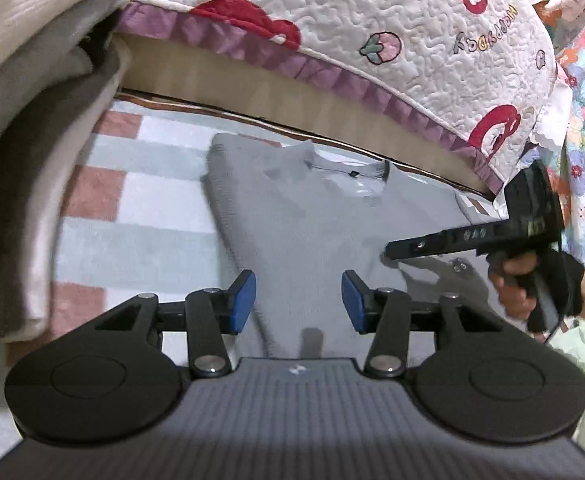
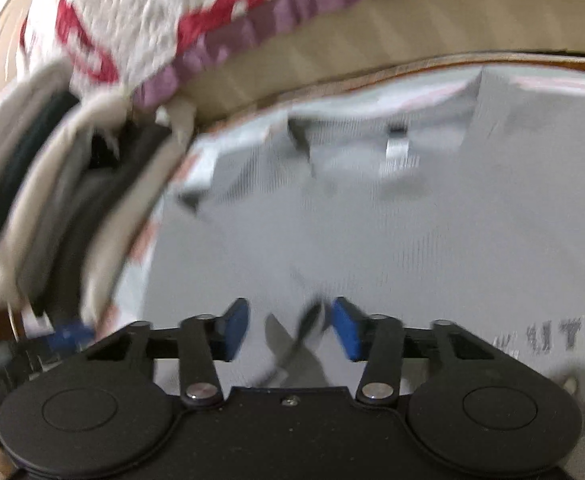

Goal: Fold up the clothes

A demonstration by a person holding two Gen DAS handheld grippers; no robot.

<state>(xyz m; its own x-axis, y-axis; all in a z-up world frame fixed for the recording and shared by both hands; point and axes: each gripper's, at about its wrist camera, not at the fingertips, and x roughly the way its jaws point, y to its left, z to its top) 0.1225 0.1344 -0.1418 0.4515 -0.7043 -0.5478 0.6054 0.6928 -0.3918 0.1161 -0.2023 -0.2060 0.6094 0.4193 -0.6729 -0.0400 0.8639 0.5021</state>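
One grey sweater (image 1: 312,216) lies flat on the checked rug (image 1: 104,184) beside the bed, partly folded, its collar (image 1: 348,164) pointing toward the bed frame (image 1: 276,92) and its long axis running from the collar back toward the left gripper (image 1: 298,300). A small dark label sits inside the neck; nothing on it can be read. The left gripper hovers over the lower part of the sweater with its two blue pads (image 1: 242,300) spread wide, nothing between them.

Over on the right, a hand (image 1: 516,284) holds the right gripper (image 1: 390,250) by its black handle, the tip down at the sweater's right edge. From the right wrist view, that gripper (image 2: 290,330) has its jaws apart as well, blue pads (image 2: 236,328) either side of a dark blurred strip that may be a shadow or a fold, hard to say through the motion blur. Grey lettering (image 2: 560,334) shows on the cloth at far right, too smeared to read.

A white quilt (image 1: 372,40) with red shapes and a purple border hangs over the bed; its stitched writing appears upside down and is not clear enough to read. One stack of folded clothes (image 1: 32,120) in cream and brown sits to the left.
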